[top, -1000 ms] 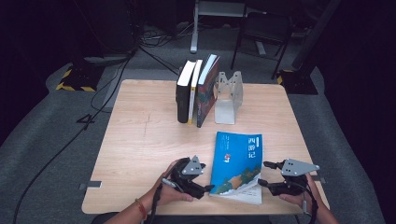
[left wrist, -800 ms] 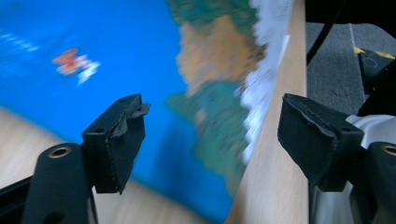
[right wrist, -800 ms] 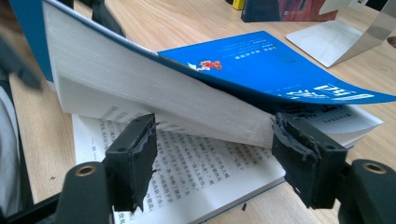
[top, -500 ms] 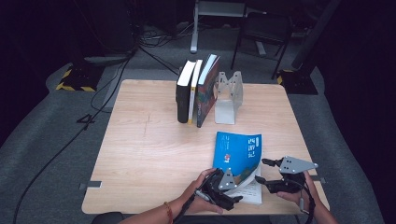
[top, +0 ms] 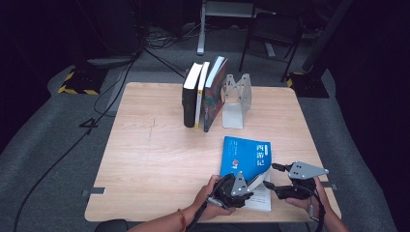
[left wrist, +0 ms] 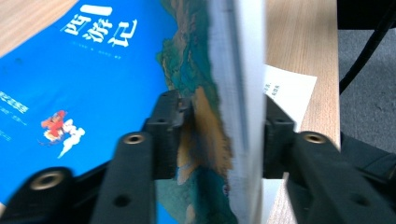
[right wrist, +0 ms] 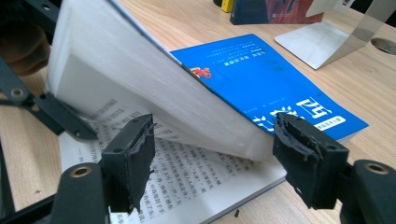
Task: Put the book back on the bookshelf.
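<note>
Blue paperback book [top: 247, 157] lies near the front right part of the wooden table [top: 154, 159], partly opened: front cover plus a thick block of pages lifted off the lower printed pages [right wrist: 187, 182].

Left gripper [top: 238, 186], held in the person's left hand [top: 205, 200], is at the book's near left corner. In the left gripper view its fingers [left wrist: 163, 135] are closed onto the raised block of pages and cover, one finger on the blue cover side, the other behind the page edge; book edge [left wrist: 240, 93] stands nearly upright between them.

Right gripper [top: 278, 176], in the right hand [top: 309, 200], sits just beside the book's near right edge. Its fingers [right wrist: 133, 161] are spread wide and hold nothing; in the right gripper view the lifted page block hangs between and above them, the open printed page lies below. Cannot tell if either pad touches paper.

At the back of the table: three books [top: 203, 94] standing upright in a row, leaning slightly, next to a metal bookend [top: 237, 101] on their right. Bookend apart from the blue book. Cables [top: 121, 72] on the grey floor behind the table.
</note>
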